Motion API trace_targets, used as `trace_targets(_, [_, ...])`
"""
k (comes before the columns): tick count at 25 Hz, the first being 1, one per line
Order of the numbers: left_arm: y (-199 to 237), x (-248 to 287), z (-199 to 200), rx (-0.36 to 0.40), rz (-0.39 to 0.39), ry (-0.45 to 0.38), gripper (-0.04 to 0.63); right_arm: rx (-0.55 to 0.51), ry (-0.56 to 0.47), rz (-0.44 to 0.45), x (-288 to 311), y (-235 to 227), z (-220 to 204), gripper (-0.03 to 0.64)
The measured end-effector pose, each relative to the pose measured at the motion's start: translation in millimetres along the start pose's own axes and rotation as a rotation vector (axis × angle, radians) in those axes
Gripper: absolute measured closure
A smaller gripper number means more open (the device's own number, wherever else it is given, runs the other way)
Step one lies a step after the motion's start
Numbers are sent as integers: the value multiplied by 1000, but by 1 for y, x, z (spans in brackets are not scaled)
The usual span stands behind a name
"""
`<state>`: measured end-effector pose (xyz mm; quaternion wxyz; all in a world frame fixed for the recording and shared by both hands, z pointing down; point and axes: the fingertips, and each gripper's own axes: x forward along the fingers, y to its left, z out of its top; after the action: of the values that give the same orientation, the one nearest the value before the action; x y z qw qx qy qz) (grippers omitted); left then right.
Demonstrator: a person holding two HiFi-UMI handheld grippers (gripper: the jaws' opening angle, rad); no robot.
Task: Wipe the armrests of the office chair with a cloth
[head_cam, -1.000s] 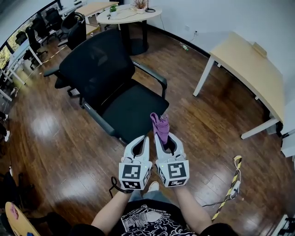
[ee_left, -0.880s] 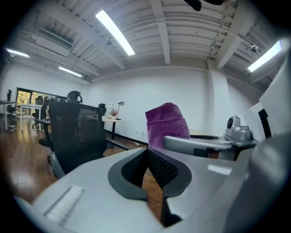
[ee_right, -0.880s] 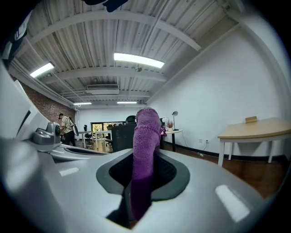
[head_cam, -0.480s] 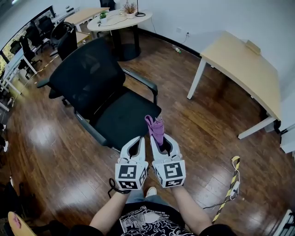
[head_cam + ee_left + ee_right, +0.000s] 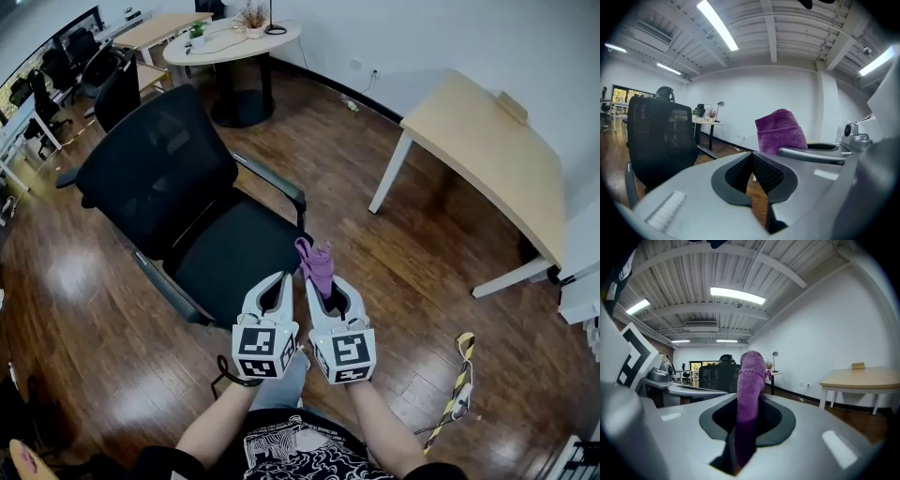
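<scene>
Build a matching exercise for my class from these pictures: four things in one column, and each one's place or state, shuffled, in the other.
Things
1. purple terry cloth
2. left gripper
3. black mesh office chair
4. pale wooden desk

Places or states
A. beside the white wall
B. jaws together, nothing between them
C. clamped in the jaws of the right gripper
D. standing on the dark wood floor, ahead of both grippers

Pairs: 1-C, 2-B, 3-D, 4-A
</scene>
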<state>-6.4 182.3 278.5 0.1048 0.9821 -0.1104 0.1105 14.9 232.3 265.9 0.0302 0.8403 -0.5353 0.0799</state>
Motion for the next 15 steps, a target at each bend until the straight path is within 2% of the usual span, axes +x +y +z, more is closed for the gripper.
trace_targets(9, [43, 103, 34, -34, 38, 9, 592, -20, 41, 72, 100, -47, 17, 541])
trace_targets(15, [88, 142, 54, -63, 97, 4, 592, -39, 66, 127, 161, -57, 27, 541])
